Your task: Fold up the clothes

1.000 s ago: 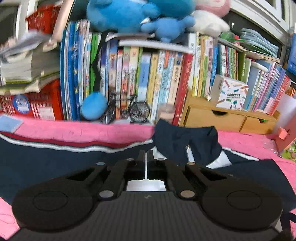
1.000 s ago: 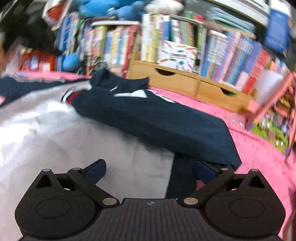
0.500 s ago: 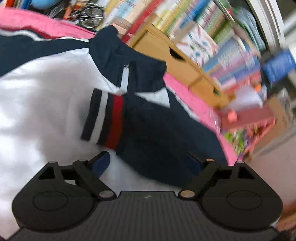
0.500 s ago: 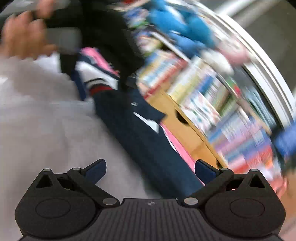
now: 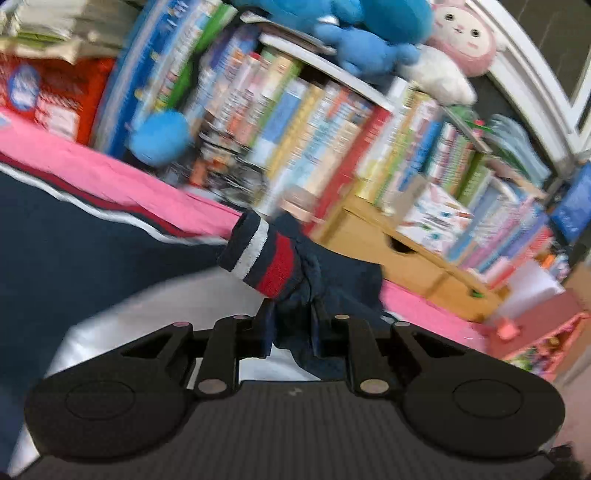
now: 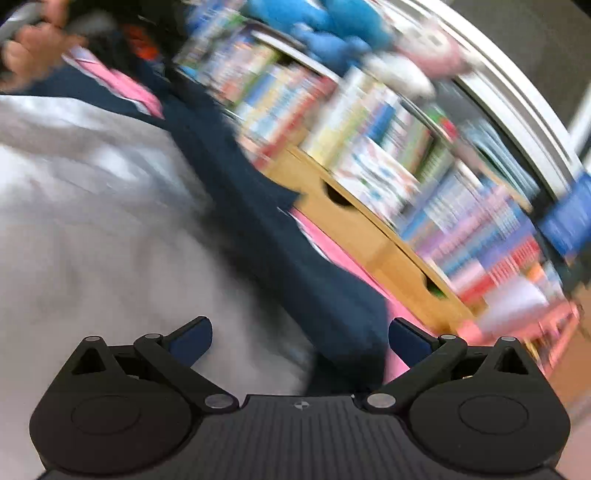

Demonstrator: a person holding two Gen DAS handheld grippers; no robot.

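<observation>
- Jacket [image 5: 74, 258], navy with a white panel, lies spread on pink cloth [image 5: 110, 177]; also seen in right wrist view [image 6: 92, 221].
- Sleeve [image 5: 325, 291], navy with a white-and-red striped cuff [image 5: 264, 258], is lifted off the jacket body.
- Left gripper [image 5: 293, 332]: fingers clamped together on the sleeve just behind the cuff.
- Right gripper [image 6: 300, 334]: fingers spread wide, nothing between them, above the white panel and navy edge.
- Hand [image 6: 26, 55] visible at upper left of right view, blurred.
- Bookshelf [image 5: 314, 129] with plush toys [image 5: 351, 33] stands behind; wooden drawers [image 5: 399, 254] beside it.
</observation>
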